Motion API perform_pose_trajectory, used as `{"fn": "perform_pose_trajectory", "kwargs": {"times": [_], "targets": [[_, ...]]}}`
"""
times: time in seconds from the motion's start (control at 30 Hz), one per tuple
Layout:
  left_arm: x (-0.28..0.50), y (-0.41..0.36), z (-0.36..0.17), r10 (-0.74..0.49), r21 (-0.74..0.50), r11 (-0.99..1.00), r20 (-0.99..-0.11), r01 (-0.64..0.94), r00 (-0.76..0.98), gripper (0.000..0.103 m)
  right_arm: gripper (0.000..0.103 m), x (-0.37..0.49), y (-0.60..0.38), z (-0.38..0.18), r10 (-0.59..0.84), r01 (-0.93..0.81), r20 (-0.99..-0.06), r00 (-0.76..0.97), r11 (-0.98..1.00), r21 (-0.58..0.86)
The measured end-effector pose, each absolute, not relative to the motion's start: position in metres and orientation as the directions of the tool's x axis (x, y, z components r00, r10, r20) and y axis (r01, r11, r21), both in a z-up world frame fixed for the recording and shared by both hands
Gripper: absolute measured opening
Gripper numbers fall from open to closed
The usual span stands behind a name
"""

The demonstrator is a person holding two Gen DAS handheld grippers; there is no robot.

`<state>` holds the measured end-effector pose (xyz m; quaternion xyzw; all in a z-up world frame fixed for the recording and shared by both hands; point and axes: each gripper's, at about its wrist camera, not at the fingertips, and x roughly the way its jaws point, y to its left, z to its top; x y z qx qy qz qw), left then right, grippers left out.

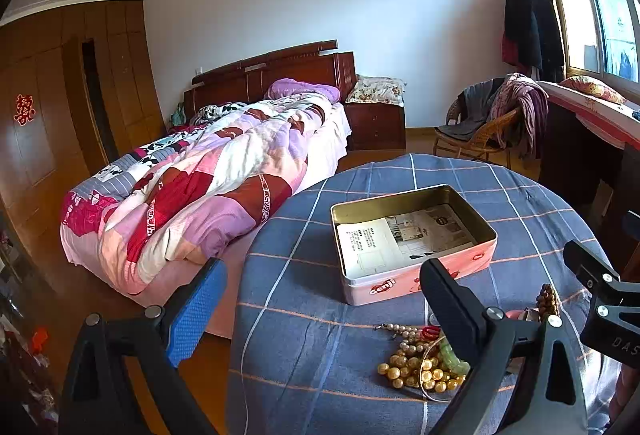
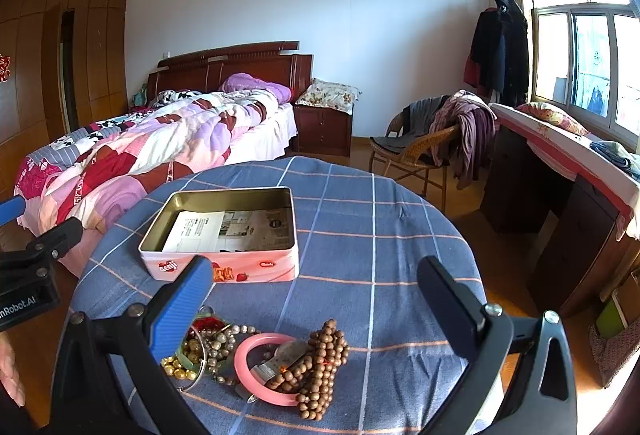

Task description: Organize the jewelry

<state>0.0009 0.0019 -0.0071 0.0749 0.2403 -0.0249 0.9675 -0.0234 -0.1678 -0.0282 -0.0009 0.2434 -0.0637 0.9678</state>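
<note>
Jewelry (image 2: 256, 363) heaped: beads, pink bangle (image 2: 256, 351).

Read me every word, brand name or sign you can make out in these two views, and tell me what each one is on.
"cenji": front of the pink tin, also on its corner.
"nRobot.AI", start cut off: left gripper's body.
"DAS", cut off at the frame edge: right gripper's body.
Red Chinese paper-cut sign on the wardrobe: too blurred to read.
Small red logo on the tin: too small.
Printed paper inside the tin: too small.
</note>
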Motion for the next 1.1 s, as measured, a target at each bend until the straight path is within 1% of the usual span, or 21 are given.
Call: {"fn": "perform_pose_trajectory", "kwargs": {"times": [1.1], "targets": [[0.0031, 0.0023, -0.0108, 0.001, 0.158, 0.984, -0.478, 0.085, 0.878, 0.097, 0.103, -0.0217, -0.1668, -0.0333, -0.119, 0.118, -0.483, 0.868, 0.992, -0.032]]}}
